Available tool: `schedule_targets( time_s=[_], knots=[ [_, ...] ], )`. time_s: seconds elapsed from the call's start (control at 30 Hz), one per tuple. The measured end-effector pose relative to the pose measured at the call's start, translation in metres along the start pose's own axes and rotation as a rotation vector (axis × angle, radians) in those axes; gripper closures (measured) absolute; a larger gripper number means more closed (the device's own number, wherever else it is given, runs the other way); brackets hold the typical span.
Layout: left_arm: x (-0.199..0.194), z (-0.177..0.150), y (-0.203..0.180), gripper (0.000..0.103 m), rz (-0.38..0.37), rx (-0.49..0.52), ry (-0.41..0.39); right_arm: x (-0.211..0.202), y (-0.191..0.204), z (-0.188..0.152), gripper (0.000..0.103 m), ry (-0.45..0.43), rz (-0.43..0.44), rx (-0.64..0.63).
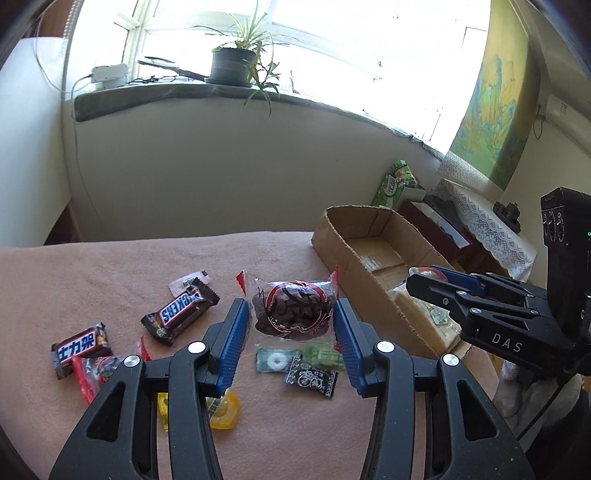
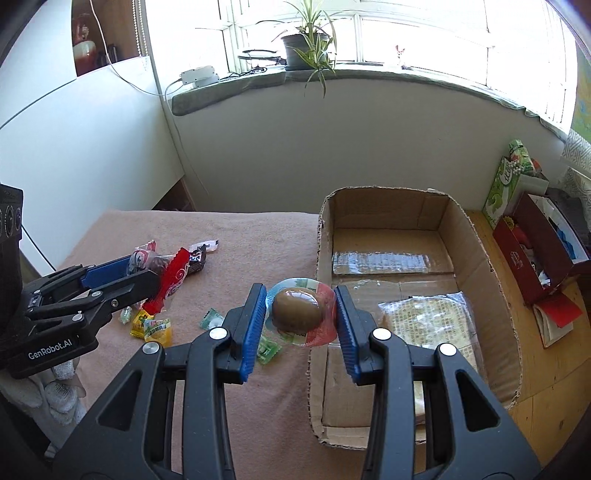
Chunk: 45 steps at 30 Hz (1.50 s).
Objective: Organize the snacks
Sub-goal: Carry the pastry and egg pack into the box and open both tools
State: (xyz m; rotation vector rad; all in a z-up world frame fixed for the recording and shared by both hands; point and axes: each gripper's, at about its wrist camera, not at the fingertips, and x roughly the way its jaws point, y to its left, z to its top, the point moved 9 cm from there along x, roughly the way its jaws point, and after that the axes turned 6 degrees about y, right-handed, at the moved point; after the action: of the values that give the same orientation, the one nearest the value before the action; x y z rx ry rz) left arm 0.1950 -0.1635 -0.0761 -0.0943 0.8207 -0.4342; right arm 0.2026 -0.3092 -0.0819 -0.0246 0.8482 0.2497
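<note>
Overhead, sunlit window [image 2: 424, 33]; pink blanket [image 1: 110, 273].

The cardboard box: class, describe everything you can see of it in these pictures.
The cardboard box is brown corrugated card, long, open-topped, with rough torn rims and clear tape along its floor seams. It sits on the right part of the pink cloth, with its far right side over bare wood. Inside lies one clear wrapped pale cracker pack. The right hand-held gripper holds a packed brown egg beside its left wall, not touching the box.
</note>
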Motion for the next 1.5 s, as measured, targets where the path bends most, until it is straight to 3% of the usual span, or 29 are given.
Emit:
schedule_targets(
  time_s=[0.33,0.87,1.4,1.5],
  knots=[
    [0.034,0.026,-0.04,0.057,-0.066,0.041,0.015,0.017,-0.053,0.022,0.064,0.016,-0.03,0.052],
    [0.085,0.05,-0.079,0.057,-0.082,0.112,0.056,0.051,-0.124,0.05,0.064,0.056,-0.081,0.13],
    [0.102,0.051,-0.093,0.051,-0.093,0.133,0.078,0.062,-0.143,0.051,0.061,0.07,-0.107,0.169],
    [0.099,0.051,-0.093,0.05,-0.093,0.135,0.078,0.062,-0.143,0.05,0.052,0.07,-0.109,0.171]
  ],
)
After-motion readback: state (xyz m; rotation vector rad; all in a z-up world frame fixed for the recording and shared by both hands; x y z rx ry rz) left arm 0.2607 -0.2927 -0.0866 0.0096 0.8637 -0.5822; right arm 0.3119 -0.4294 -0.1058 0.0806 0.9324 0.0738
